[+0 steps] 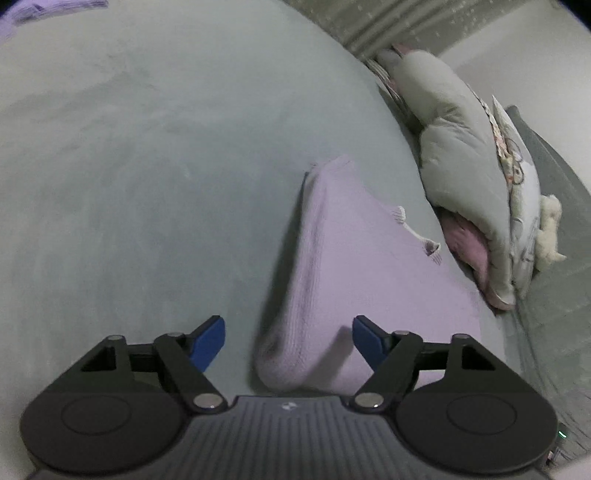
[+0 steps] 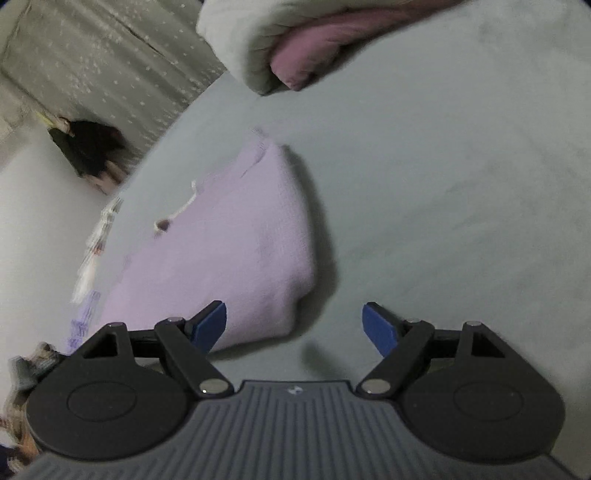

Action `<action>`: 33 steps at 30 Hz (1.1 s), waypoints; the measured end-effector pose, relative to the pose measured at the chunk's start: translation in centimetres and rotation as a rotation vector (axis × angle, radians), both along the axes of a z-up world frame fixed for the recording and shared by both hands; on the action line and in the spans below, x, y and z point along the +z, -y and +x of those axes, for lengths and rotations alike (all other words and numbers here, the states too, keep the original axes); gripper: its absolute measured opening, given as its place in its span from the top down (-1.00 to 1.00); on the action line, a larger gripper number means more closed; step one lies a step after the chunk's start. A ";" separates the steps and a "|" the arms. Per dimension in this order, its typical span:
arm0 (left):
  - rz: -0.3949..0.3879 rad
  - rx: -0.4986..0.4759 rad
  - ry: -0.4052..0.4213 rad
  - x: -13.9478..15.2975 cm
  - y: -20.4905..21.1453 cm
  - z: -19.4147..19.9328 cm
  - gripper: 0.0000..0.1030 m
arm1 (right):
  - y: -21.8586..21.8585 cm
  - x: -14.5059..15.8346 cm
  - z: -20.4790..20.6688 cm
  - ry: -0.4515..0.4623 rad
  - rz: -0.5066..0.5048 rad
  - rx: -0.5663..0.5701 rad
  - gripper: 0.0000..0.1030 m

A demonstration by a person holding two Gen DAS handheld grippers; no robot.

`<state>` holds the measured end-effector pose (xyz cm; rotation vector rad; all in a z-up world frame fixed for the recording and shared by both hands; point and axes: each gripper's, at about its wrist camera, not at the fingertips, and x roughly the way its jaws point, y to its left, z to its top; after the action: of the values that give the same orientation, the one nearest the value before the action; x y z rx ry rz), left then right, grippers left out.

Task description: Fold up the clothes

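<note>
A lilac knit garment (image 1: 354, 266) lies folded on the pale green bed sheet (image 1: 147, 166), with a white drawstring (image 1: 413, 232) across its top. My left gripper (image 1: 289, 338) is open and empty, its blue fingers either side of the garment's near folded corner, just above it. In the right wrist view the same garment (image 2: 236, 240) lies to the left. My right gripper (image 2: 294, 325) is open and empty, its left finger (image 2: 210, 325) over the garment's near edge and its right finger (image 2: 378, 328) over bare sheet (image 2: 443, 184).
A rolled grey-green duvet (image 1: 461, 147) with a pink lining and a printed pillow (image 1: 517, 173) lie along the right side of the bed. The duvet end (image 2: 258, 44) shows at the top of the right wrist view. A grey patterned curtain (image 2: 110, 66) hangs beyond the bed. Another lilac cloth (image 1: 55, 11) lies far left.
</note>
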<state>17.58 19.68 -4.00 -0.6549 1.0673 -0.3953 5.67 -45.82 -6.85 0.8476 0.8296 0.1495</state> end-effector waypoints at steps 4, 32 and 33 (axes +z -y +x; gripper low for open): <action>-0.103 -0.110 -0.027 -1.3 -0.9 3.0 -0.37 | 2.1 -0.8 2.5 0.010 0.078 0.073 -0.58; -0.016 -0.147 0.113 -1.1 8.5 10.0 0.63 | -7.1 3.5 14.5 0.198 -0.144 0.157 0.55; 0.005 -0.149 0.142 0.2 9.2 9.6 0.63 | -7.2 4.5 13.7 0.220 -0.159 0.158 0.55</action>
<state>27.23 10.52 -3.84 -0.5362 0.9841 -0.5595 19.32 -38.58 -2.35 0.6041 0.6906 0.3065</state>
